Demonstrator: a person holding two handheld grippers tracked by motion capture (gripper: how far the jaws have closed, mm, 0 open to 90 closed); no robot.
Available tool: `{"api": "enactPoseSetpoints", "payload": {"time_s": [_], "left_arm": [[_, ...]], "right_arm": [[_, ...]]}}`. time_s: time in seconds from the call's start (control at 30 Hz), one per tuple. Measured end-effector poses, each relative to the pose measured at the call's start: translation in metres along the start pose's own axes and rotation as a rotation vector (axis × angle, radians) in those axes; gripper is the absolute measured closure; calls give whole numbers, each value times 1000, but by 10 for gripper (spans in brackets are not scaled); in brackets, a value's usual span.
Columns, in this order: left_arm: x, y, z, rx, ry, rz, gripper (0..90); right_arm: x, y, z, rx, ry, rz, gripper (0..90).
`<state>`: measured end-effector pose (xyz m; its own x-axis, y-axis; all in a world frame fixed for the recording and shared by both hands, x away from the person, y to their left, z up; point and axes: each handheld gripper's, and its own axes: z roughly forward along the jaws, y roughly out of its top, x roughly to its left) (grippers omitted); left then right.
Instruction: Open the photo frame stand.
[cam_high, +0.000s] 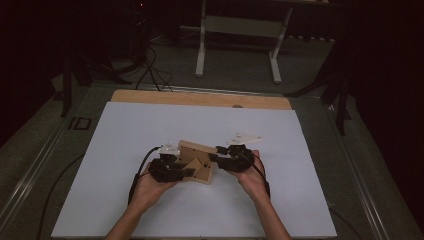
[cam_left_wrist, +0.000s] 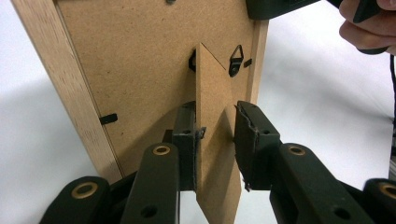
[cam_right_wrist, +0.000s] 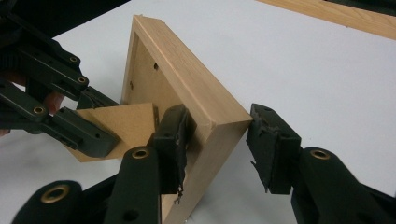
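While I'm steadying the wooden picture frame (cam_high: 196, 162) face-down mid-mat on the white table sheet (cam_high: 125, 150), I'm judging it light and rigid, though the glass side is probably fragile. The fibreboard easel stand (cam_left_wrist: 212, 140) is thin and hinge-weak, so I'm taking it by the flat, low down. My left gripper (cam_left_wrist: 215, 140) is straddling the stand, one pad touching, the other just clear. My right gripper (cam_right_wrist: 217, 144) is bracketing the frame corner, unclamped. The right gripper view is showing frame depth; the left gripper view is showing the hanger ring (cam_left_wrist: 236, 59).
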<state>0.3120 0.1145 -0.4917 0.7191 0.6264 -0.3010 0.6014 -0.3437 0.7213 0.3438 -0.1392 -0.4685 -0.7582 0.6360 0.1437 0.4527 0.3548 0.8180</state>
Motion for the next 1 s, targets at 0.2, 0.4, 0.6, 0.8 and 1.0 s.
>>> {"api": "enactPoseSetpoints", "payload": {"time_s": [0.2,0.4,0.6,0.8,1.0], "left_arm": [[2,6,5,-4,17,3,710],[4,11,10,-20,24,0,709],[5,14,13,-28,33,10,710],[5,17,17,-24,55,22,709],[5,21,25,-6,93,31,719]], "right_arm": [[-2,2,0,-2,-28,0,576],[-6,4,0,-5,-45,10,577],[-6,4,-1,-8,-60,4,577],[-1,5,-3,-17,-108,-38,576],[0,5,-4,-23,-103,-41,576]]}}
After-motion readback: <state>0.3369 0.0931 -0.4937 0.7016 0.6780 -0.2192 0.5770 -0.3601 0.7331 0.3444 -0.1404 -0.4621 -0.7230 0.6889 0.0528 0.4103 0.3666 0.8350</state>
